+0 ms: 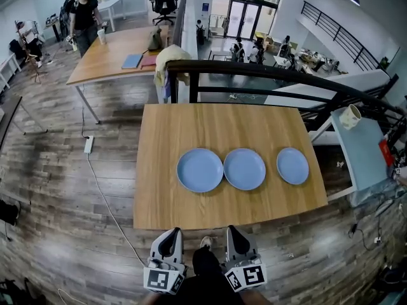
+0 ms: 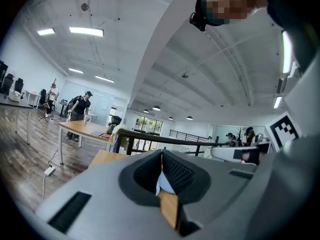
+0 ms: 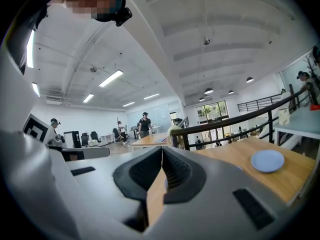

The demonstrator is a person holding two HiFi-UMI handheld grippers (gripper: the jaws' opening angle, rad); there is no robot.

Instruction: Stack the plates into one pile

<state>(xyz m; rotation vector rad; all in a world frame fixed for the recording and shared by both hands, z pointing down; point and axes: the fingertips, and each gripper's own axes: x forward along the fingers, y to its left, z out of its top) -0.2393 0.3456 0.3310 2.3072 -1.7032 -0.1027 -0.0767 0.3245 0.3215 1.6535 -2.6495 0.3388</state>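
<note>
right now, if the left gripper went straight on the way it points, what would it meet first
Probably the leftmost round light-blue plate on the wooden table: it shows straight ahead of the shut left gripper. Height is unclear, so the table's near edge could come first.

Grey wood-plank floor [image 1: 44,170], black railing [image 1: 254,72], long wooden desk [image 1: 114,49] beyond, glazed doors [image 1: 245,14], ceiling strip lights [image 2: 86,31]

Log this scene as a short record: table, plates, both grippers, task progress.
surface: wooden table
plates: three blue, lying flat in one row: left plate, middle plate, right plate
stacked: none
left gripper: jaws shut, empty, short of the table's near edge
right gripper: jaws shut, empty, beside the left one
progress: stacking not yet begun
</note>
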